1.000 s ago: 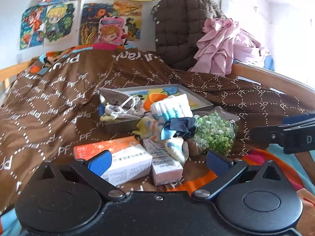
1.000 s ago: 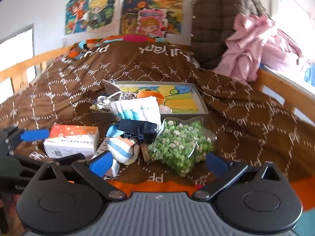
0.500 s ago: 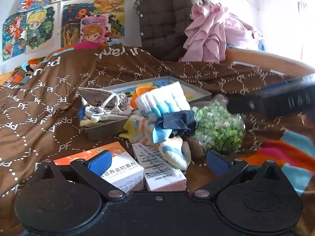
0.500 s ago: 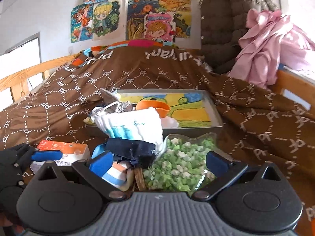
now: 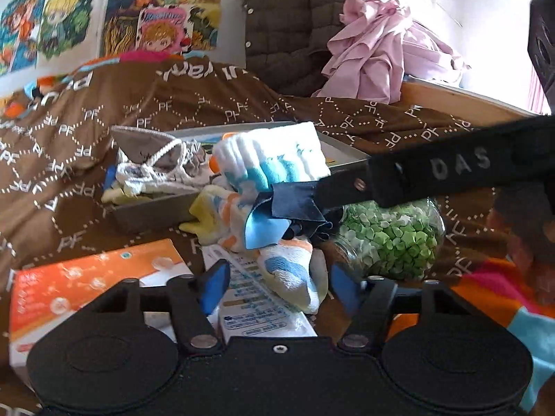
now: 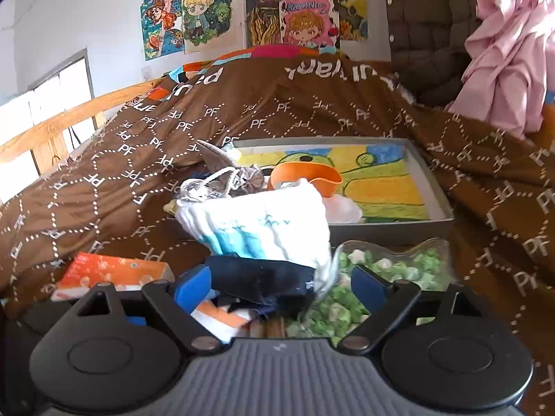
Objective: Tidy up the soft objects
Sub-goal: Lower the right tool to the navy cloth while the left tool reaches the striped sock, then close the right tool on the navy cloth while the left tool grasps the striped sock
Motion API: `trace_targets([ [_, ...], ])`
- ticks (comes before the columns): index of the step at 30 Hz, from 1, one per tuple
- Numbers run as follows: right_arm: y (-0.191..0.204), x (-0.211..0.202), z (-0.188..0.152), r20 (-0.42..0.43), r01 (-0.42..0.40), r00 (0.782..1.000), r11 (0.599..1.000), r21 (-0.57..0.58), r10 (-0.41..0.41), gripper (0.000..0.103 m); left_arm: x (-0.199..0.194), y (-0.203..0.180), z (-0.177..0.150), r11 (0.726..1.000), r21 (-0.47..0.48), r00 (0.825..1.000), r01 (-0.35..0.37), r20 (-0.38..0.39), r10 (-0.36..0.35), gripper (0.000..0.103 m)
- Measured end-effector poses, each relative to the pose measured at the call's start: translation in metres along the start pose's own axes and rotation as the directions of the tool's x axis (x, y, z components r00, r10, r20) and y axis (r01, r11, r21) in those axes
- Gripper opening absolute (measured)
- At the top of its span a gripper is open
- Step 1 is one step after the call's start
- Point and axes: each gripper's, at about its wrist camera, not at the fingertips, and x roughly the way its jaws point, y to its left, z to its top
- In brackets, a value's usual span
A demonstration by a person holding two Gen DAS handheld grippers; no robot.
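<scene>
Sorting barely begun — socks (image 5: 263, 187) and navy cloth (image 6: 260, 277) heaped before the tray (image 6: 433, 187); left gripper (image 5: 277, 287) closing around a sock, right gripper (image 6: 281, 284) closing around the cloth — neither clamped

Brown quilt-covered bed (image 6: 270, 118), grey tray (image 6: 433, 187), sock pile (image 5: 270, 208), jar (image 5: 392, 239), orange box (image 5: 86, 277)

Showing white dotted hexagons and "PF" letters across the brown quilted bedspread (image 6: 277, 121); carrying pale blue streaks on the white folded sock (image 6: 263, 225); lying dark navy, the crumpled cloth (image 6: 263, 280); glowing green and white, the paper stars in the clear glass jar (image 5: 388, 239); displaying a yellow, green and blue drawing inside the grey shallow tray (image 6: 435, 187); fading from orange to white, the cardboard box (image 5: 86, 287)
</scene>
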Motion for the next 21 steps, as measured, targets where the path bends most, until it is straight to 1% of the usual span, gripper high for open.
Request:
trace_targets([
  [4, 0.0, 0.011, 0.003, -0.041, -0.019, 0.999, 0.999, 0.026, 0.02, 0.088, 0.006, 0.002, -0.001, 0.999, -0.031, 1.0, 0.022, -0.002, -0.022, 0.056],
  [6, 0.003, 0.018, 0.005, -0.059, -0.024, 0.998, 0.999, 0.032, 0.026, 0.085, 0.007, 0.003, -0.001, 0.998, -0.047, 0.999, 0.034, 0.0, -0.034, 0.049],
  [7, 0.004, 0.021, 0.006, -0.066, -0.024, 0.998, 0.999, 0.031, 0.026, 0.084, 0.007, 0.003, -0.001, 0.998, -0.055, 0.999, 0.033, 0.005, -0.033, 0.048],
  [10, 0.009, 0.028, 0.008, -0.088, -0.023, 0.996, 1.0, 0.011, 0.023, 0.074, 0.008, 0.008, 0.0, 0.994, -0.097, 0.999, 0.04, 0.019, -0.039, 0.04],
  [11, 0.01, 0.03, 0.008, -0.093, -0.014, 0.996, 1.0, 0.001, 0.014, 0.07, 0.008, 0.009, 0.0, 0.993, -0.107, 0.999, 0.043, 0.021, -0.04, 0.037],
  [12, 0.013, 0.032, 0.008, -0.099, -0.006, 0.995, 1.0, -0.009, 0.005, 0.064, 0.008, 0.009, 0.0, 0.993, -0.108, 0.999, 0.042, 0.023, -0.04, 0.037],
  [13, 0.014, 0.033, 0.007, -0.108, -0.004, 0.994, 1.0, -0.018, 0.002, 0.062, 0.008, 0.008, 0.0, 0.994, -0.102, 0.999, 0.041, 0.024, -0.038, 0.037],
  [15, 0.016, 0.036, 0.006, -0.121, 0.001, 0.993, 1.0, -0.027, -0.004, 0.052, 0.007, 0.005, 0.0, 0.995, -0.083, 0.999, 0.048, 0.026, -0.046, 0.029],
  [16, 0.016, 0.036, 0.005, -0.125, 0.002, 0.992, 1.0, -0.031, -0.005, 0.048, 0.007, 0.004, 0.0, 0.996, -0.074, 0.998, 0.053, 0.027, -0.051, 0.028],
  [18, 0.018, 0.036, 0.004, -0.129, 0.011, 0.991, 0.999, -0.041, -0.016, 0.034, 0.006, 0.003, 0.0, 0.996, -0.072, 0.998, 0.058, 0.029, -0.056, 0.021],
  [19, 0.018, 0.036, 0.004, -0.129, 0.015, 0.991, 0.999, -0.043, -0.02, 0.031, 0.006, 0.004, 0.0, 0.995, -0.077, 0.998, 0.06, 0.028, -0.058, 0.019],
  [20, 0.018, 0.036, 0.003, -0.128, 0.017, 0.991, 0.999, -0.043, -0.023, 0.022, 0.007, 0.006, 0.0, 0.994, -0.085, 0.998, 0.062, 0.027, -0.059, 0.019],
  [21, 0.018, 0.035, 0.003, -0.129, 0.023, 0.991, 0.999, -0.044, -0.029, 0.016, 0.007, 0.007, 0.0, 0.994, -0.096, 0.998, 0.061, 0.025, -0.059, 0.019],
])
